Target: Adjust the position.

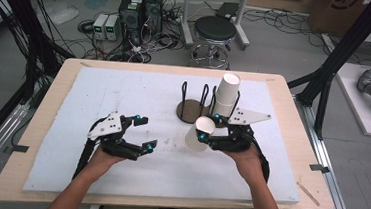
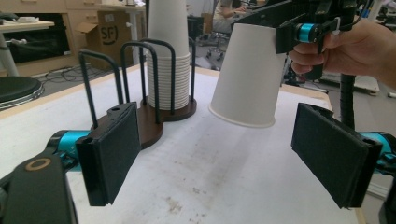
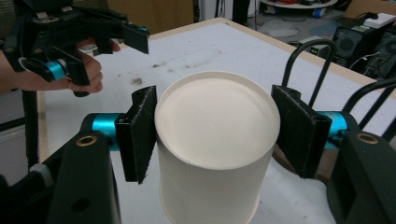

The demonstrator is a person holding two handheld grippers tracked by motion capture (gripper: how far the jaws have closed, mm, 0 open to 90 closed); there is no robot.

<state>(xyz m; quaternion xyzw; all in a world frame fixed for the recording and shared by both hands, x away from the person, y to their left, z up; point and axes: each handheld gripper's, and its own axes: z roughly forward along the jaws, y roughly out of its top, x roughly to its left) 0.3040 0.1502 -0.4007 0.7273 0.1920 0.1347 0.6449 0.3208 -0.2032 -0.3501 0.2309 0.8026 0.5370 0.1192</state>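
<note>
- Cup (image 1: 198, 134), white paper, sits clamped between the right gripper's (image 1: 209, 126) fingers (image 3: 139, 133), upside down and tilted, its closed base toward that gripper's camera, off the counter (image 1: 283, 112).
- On the counter's white mat (image 1: 124, 89), seen from above, the held cup is near centre, at about 7 o'clock from the rack (image 1: 193, 102).
- Rack: dark round base with black wire loops; a stack (image 1: 226, 95) of upturned white cups stands in its right part.
- Left gripper (image 1: 143, 133) hovers at 9 o'clock from the cup, well apart, fingers (image 2: 112, 151) spread wide with nothing between them.
</note>
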